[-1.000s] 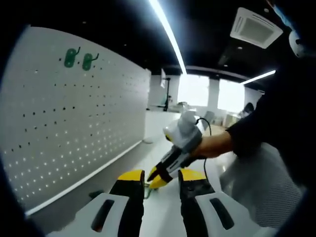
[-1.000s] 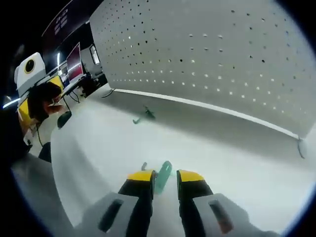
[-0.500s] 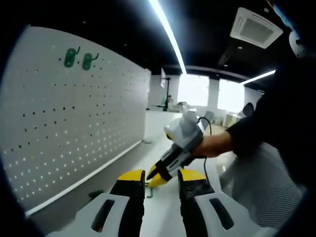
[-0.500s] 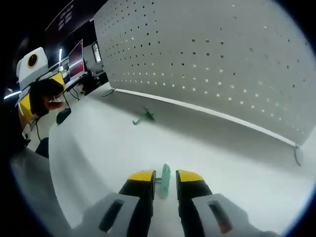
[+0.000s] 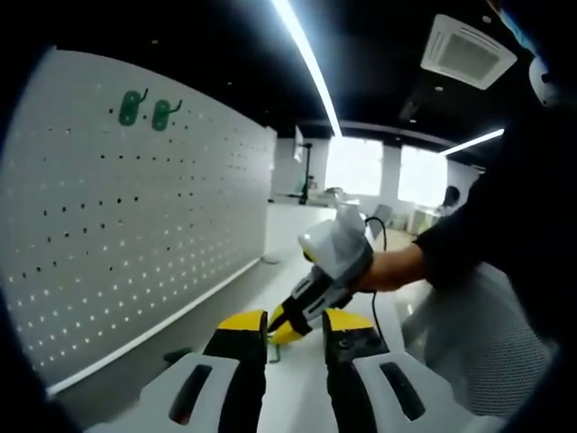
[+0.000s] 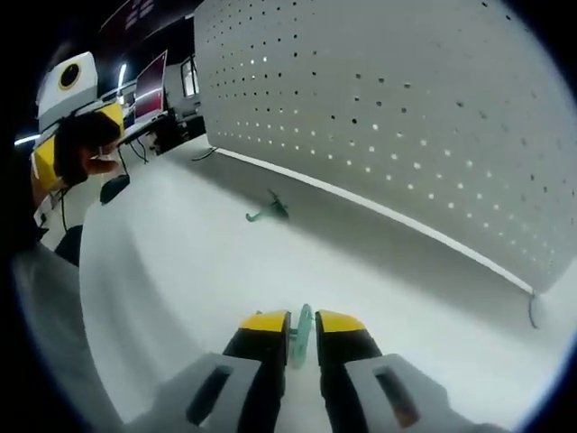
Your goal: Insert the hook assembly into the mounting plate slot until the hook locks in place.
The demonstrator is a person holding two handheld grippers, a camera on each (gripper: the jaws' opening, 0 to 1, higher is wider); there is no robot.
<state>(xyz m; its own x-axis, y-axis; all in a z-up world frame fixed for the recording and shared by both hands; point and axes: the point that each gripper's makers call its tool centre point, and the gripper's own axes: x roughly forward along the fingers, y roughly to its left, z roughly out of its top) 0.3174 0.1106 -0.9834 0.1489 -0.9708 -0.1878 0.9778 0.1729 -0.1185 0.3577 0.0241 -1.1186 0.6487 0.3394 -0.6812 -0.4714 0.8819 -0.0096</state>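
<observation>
In the left gripper view, the left gripper (image 5: pixel 296 323) stood with its yellow-tipped jaws a little apart and nothing between them, while the right gripper (image 5: pixel 290 322) reached in just beyond them over the white tabletop (image 5: pixel 297 388), beside a white perforated pegboard panel (image 5: pixel 135 234) carrying two green plastic hooks (image 5: pixel 144 108) near its upper edge. In the right gripper view, the right gripper (image 6: pixel 302 320) had its jaws narrowed on a small teal-green plastic hook piece (image 6: pixel 302 329), apparently pinched just above the tabletop (image 6: pixel 180 271), and a second green hook (image 6: pixel 269 211) lay further off near the foot of the pegboard (image 6: pixel 406 108).
</observation>
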